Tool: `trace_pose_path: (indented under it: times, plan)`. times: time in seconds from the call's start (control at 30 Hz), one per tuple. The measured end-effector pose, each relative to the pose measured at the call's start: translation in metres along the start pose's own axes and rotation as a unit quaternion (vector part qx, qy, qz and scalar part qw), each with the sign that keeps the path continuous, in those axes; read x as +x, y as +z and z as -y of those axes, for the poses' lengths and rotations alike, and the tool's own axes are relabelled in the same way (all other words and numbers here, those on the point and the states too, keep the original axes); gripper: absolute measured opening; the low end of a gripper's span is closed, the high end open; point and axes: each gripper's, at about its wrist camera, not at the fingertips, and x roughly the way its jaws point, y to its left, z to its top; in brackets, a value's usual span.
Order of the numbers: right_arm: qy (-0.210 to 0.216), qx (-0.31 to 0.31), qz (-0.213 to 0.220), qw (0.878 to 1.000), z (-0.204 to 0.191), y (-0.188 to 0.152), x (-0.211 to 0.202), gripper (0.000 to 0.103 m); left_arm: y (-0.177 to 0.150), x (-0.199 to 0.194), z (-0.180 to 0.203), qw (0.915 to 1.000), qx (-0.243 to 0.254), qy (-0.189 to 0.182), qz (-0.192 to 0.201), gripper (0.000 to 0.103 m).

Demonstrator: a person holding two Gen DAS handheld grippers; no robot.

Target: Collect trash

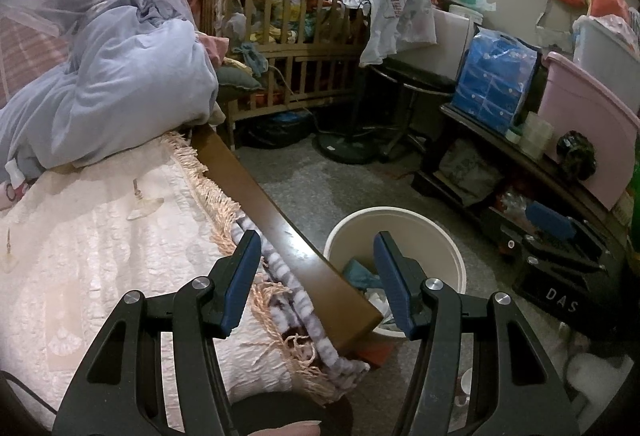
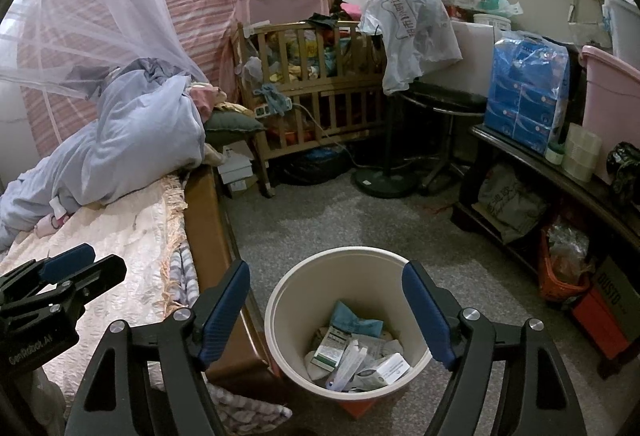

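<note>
Beside the bed, on the grey speckled floor [image 2: 320,220], stands the round cream plastic waste bin [image 2: 288,300], close against the brown wooden bed rail [image 2: 204,236]. Down inside it lies the trash [image 2: 352,352]: a crumpled teal wrapper, a green-and-white carton, white packets and bits of paper, piled on the bottom.

Above that bin I hold my right tool [image 2: 326,312], tilted downward, its blue-padded fingers [image 2: 224,308] set on either side of the bin's mouth in my right wrist view. Nothing is between them, and the pads touch nothing. The left wrist view shows part of this tool at the right edge, over the floor near the dark low shelf [image 1: 472,116].

My left tool [image 1: 316,284] hangs over the edge of the bed, also tilted downward. Its fingers stand apart with nothing gripped; between them I see the bed rail, the peach fringe of the cream quilted bedspread [image 1: 100,236], and part of the bin rim beyond. From the right wrist view this tool shows at the left edge, above the bedspread.

Farther up the bed lies a bundled pale blue duvet [image 2: 132,132], and past it a wooden slatted cot [image 2: 316,88] full of clothes.
</note>
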Motion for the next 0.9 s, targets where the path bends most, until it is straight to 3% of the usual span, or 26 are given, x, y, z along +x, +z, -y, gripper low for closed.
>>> trace_pose_path:
  times: [0.9]
  plan:
    - [0.000,-0.003,-0.008,1.000,0.0003,-0.0031,0.0002,0.078,-0.0027,0.0035,-0.0066,0.9999,-0.005,-0.008,-0.011,0.057]
